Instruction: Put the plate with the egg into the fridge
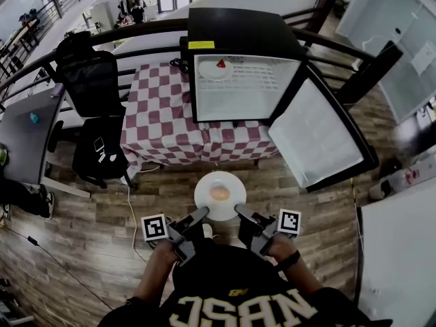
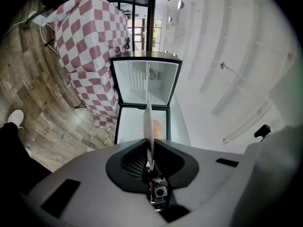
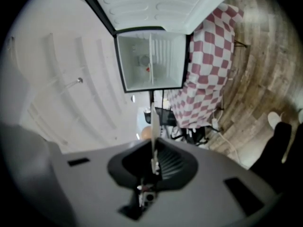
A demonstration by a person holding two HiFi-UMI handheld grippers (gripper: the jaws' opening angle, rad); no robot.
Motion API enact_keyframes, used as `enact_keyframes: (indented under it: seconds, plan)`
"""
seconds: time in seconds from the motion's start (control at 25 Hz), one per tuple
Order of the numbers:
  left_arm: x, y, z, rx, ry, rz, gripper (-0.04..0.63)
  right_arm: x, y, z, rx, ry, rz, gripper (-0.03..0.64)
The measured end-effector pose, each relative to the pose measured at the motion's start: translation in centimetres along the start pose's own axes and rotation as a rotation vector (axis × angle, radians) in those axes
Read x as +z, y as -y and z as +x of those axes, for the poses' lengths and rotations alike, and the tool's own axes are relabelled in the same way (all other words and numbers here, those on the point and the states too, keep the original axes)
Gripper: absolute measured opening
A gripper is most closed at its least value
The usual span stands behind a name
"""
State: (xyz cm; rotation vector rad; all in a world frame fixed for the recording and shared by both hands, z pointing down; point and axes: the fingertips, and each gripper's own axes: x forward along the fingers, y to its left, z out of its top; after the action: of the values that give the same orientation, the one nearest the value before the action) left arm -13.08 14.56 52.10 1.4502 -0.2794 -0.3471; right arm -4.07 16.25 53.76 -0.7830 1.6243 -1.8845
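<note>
The plate (image 1: pixel 205 200) with the egg (image 1: pixel 220 193) hangs in the air in front of the open fridge (image 1: pixel 242 33), between you and it, above the wooden floor (image 1: pixel 102 210). Your left hand-held gripper (image 1: pixel 202 214) is clamped on its near-left rim and your right hand-held gripper (image 1: pixel 240 210) on its near-right rim, both sets of jaws narrow on the thin edge. The fridge stands on the checkered table (image 1: pixel 160 125), with its door (image 1: pixel 320 135) swung out to the fridge's right.
</note>
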Motion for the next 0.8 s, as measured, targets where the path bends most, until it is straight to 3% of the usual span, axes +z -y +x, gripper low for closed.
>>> enact_keyframes:
  seconds: [0.2,0.52,0.8]
  plan:
    - [2.8,-0.3,-0.7,-0.005,0.008,-0.02,0.041,0.2,0.4,2.6,-0.011,0.032,0.017,0.031]
    - [5.3,-1.4,1.2,0.001,0.021,-0.117,0.041,2.7,0.9,4.0,-0.047,0.106,0.061,0.031]
    - [8.3,-1.7,5.7,0.018,0.063,-0.098,0.041,8.1,0.7,5.4,-0.05,0.1,0.073,0.032]
